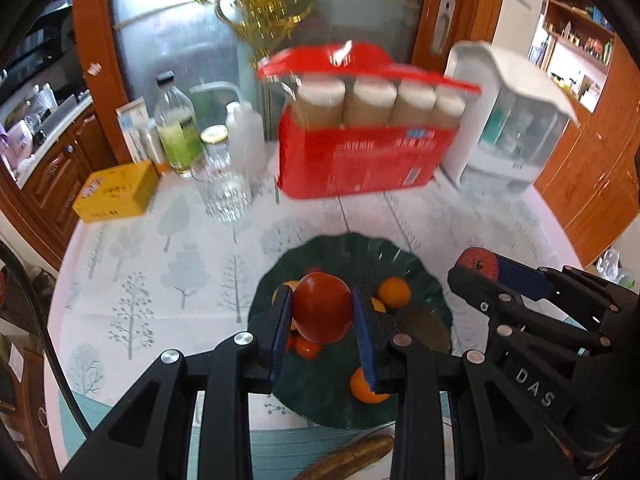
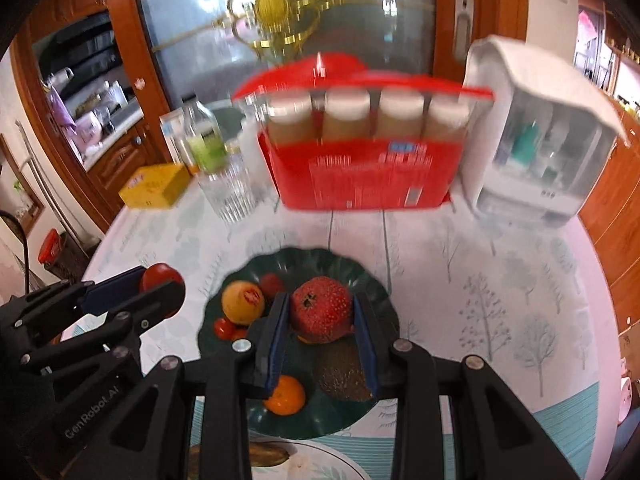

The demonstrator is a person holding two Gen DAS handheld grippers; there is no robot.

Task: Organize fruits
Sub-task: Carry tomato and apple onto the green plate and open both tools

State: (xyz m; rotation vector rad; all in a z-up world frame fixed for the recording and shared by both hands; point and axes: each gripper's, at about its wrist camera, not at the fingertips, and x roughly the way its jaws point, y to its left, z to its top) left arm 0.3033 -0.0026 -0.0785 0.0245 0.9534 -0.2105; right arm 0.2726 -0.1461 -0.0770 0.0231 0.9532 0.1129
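Tree-print table with dark green plate, red box, glass.

The smooth, glossy red round fruit sits between matt blue pads on the matt black plastic left gripper, while the rough, speckled red pomegranate-like fruit looks dull beside it. The scalloped dark green plate shines like glazed ware on a smooth tree-printed tablecloth. The ribbed clear glass tumbler glints, and the red cardboard carton has a printed sheen.
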